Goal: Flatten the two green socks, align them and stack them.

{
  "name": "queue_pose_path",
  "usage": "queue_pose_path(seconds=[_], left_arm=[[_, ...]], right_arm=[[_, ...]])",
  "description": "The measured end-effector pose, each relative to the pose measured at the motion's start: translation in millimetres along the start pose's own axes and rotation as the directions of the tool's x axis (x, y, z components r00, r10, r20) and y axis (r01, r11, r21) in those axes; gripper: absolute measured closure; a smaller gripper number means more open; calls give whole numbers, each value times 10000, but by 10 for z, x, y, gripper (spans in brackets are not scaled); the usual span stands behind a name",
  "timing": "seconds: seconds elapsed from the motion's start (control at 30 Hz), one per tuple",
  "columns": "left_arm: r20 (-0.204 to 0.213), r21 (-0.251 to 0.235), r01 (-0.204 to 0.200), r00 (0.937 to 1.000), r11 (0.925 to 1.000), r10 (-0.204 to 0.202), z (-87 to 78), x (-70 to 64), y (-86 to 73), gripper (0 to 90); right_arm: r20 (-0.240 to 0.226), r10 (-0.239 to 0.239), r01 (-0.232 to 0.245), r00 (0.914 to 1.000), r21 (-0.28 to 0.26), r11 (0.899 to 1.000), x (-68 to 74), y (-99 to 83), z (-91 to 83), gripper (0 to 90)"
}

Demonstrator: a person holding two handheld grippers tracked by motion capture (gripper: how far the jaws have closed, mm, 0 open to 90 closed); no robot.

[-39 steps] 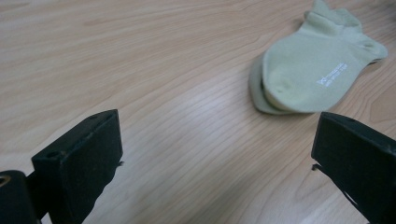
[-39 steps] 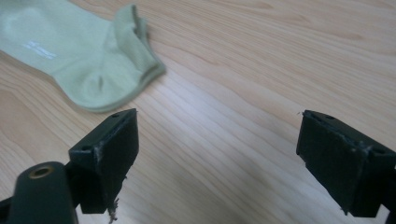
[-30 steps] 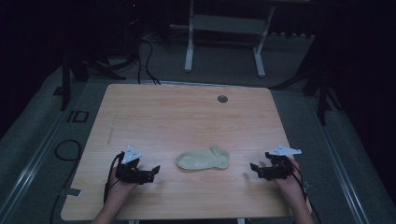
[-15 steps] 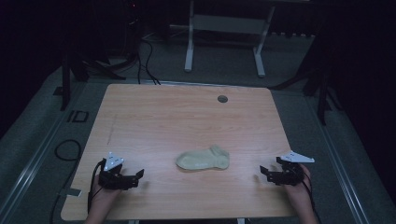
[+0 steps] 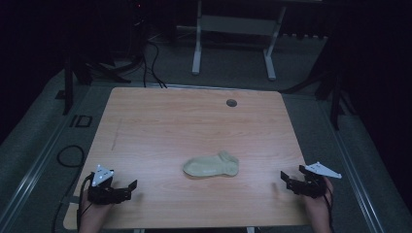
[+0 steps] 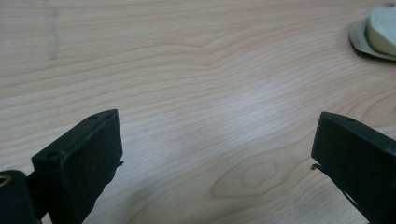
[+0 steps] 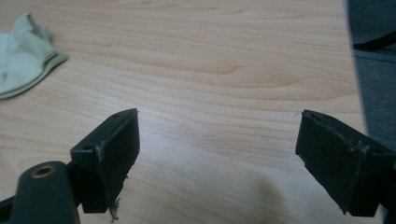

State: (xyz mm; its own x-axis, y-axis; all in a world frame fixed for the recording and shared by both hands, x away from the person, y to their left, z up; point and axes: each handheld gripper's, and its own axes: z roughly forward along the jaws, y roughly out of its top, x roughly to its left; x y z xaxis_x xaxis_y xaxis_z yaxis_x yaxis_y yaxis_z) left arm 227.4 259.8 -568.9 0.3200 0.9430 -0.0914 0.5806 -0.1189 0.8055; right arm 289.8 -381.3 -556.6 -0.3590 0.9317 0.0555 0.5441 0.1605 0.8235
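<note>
Black jaws of the left gripper (image 5: 130, 186) are seen at the near-left corner of the wooden table (image 5: 160, 126), held in the person's left hand (image 5: 92, 218) at the near edge. In the left gripper view its jaws are spread wide apart with bare wood grain between them, and nothing is held. The left gripper (image 6: 215, 154) is pointed toward the middle of the table, and the toe end of the sock (image 6: 376, 30) is caught at the upper right corner of that view, well apart from the jaws.

At the near-right corner, the right gripper (image 5: 284, 180) is held in the person's right hand (image 5: 318, 206), with its grey three-cornered plate raised on top. In the right gripper view the jaws of the right gripper (image 7: 217, 149) are likewise spread wide and are empty; the cuff end of the sock (image 7: 23, 56) is seen at the upper left, and the table edge with grey floor beyond it is seen at the right.

Between the two grippers, slightly farther in, a pale cream ankle sock (image 5: 212, 165) is laid flat on the table, with its length running left to right. It is touched by neither gripper.

Farther back, a small round dark grommet hole (image 5: 231, 103) is set in the table near its far edge. Beyond the table, a white metal frame (image 5: 233, 43) and dark cables (image 5: 150, 58) are seen on the grey floor.
</note>
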Motion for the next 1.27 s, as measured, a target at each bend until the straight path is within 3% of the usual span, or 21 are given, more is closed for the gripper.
queue_pose_path(seconds=[0.17, 0.37, 0.53, 0.63, 0.73, 0.97, 1.27], left_arm=[[-193, -335, 557, 9982, 9979, -564, -85, 141, -33, 22], [-754, -557, 987, 9918, 9936, -1028, -160, 299, -77, 22], [-887, -708, 1013, 9903, 9923, -1074, -207, 339, -87, 22], [-1056, -838, 1146, 9868, 9899, -1232, -224, 350, -100, 22], [-1342, -899, 1043, 9842, 9905, -1158, -225, 334, -131, 22], [-1727, -1144, 1036, 9773, 9880, -1225, -237, 296, -167, 22], [-1685, -1026, 1045, 9783, 9892, -1208, -212, 299, -195, 22]], right_arm=[[333, 167, -174, 9993, 183, 9997, -31, -27, -3, 133], [826, 243, -246, 9963, 25, 9997, -62, -54, -5, 133], [1567, 319, -313, 9871, -61, 9995, -89, -66, 20, 133], [1599, 374, -366, 9864, -80, 9993, -89, -64, 45, 133], [1689, 169, -172, 9855, 2, 9999, -70, -60, 59, 134], [1762, 249, -237, 9840, -92, 9997, -77, -54, 63, 136], [1845, 345, -340, 9822, -58, 9994, -85, -52, 67, 140]])
